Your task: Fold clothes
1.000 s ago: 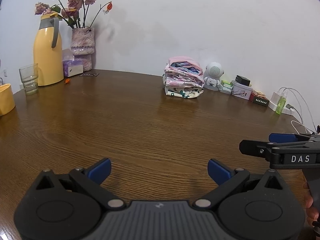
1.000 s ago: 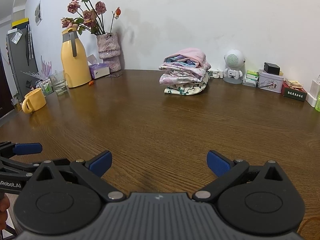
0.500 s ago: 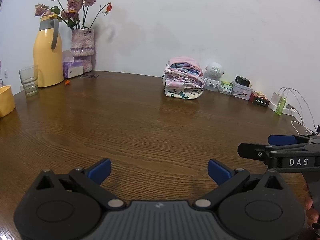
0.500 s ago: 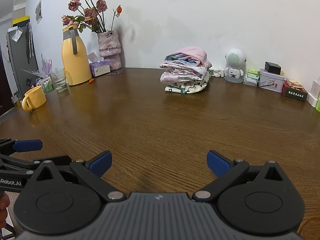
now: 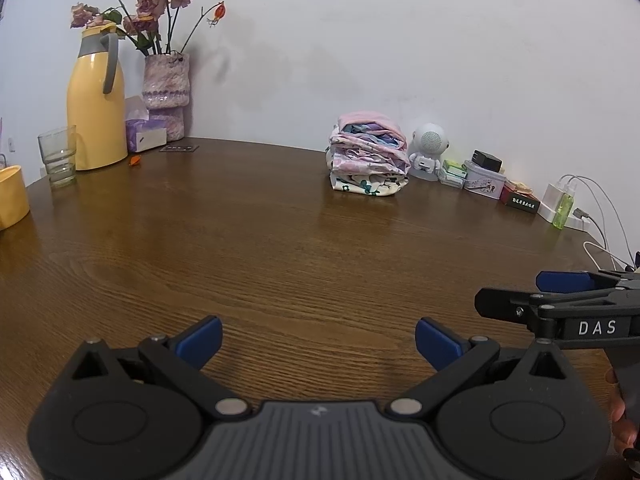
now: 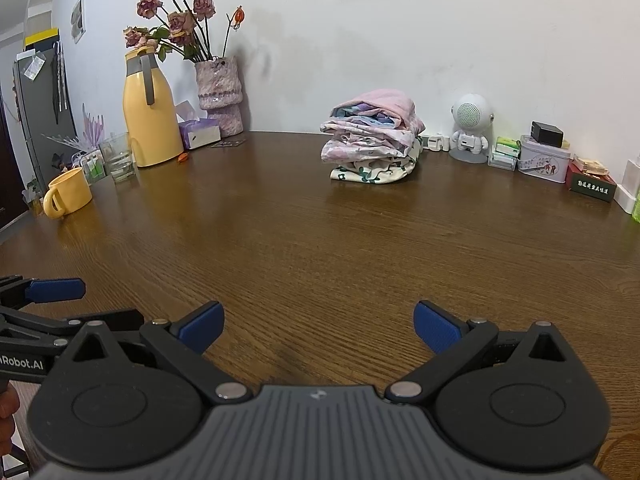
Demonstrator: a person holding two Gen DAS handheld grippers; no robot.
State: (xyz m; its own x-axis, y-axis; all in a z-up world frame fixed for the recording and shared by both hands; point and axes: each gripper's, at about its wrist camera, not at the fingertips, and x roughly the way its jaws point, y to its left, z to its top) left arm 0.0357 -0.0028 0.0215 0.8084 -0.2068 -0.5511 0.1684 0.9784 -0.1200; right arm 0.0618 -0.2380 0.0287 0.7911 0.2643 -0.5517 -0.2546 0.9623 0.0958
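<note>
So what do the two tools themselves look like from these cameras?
Both match: the left tool and right tool have matte black bodies with round pivot discs, ribbed grey centres, silver pins and blue ribbed finger pads. Side lettering reads "DAS" and "Robot.AI".

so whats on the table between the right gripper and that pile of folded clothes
Nothing: in the right wrist view only bare wooden table runs from the open right gripper to the pile of folded clothes.

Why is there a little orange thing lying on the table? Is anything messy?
A small orange bit lies loose beside the yellow thermos jug, perhaps dropped from the dried roses. The folded clothes pile sits slightly lopsided. Nothing looks spilled or broken.
</note>
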